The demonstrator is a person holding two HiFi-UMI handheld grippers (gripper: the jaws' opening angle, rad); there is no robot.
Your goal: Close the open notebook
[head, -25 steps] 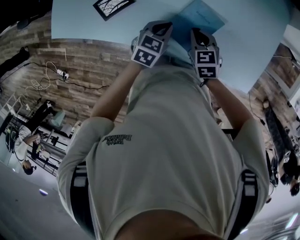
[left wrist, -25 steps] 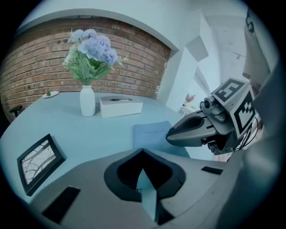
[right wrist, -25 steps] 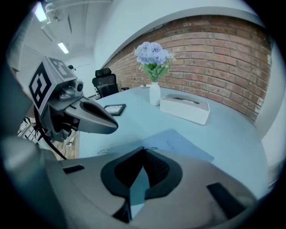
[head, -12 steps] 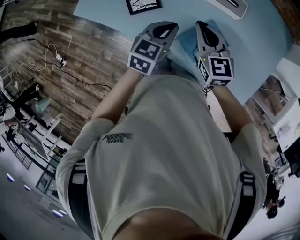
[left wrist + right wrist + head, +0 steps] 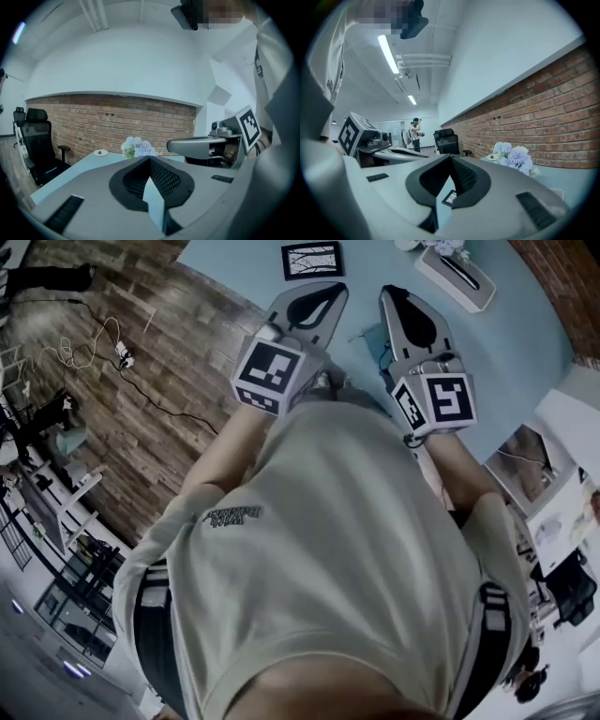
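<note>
Both my grippers have lifted off the tabletop (image 5: 525, 352) in the last second and now point almost level at the far wall. The left gripper (image 5: 150, 160) has its smooth grey jaws pressed together on nothing, black ribbed pads meeting at the tip. The right gripper (image 5: 451, 160) is likewise closed and empty. I take that as the closing done and me backing away.

The notebook (image 5: 372, 341) lies by the tabletop's near edge, a sliver of matte blue cover showing between the grippers (fully flat, I cannot tell). Beyond it are a dark-framed picture (image 5: 312, 259) and a white oblong tray (image 5: 457, 276). At the far edge, pale papery flowers (image 5: 136, 146) stand against the rough brick wall (image 5: 108, 126).
</note>
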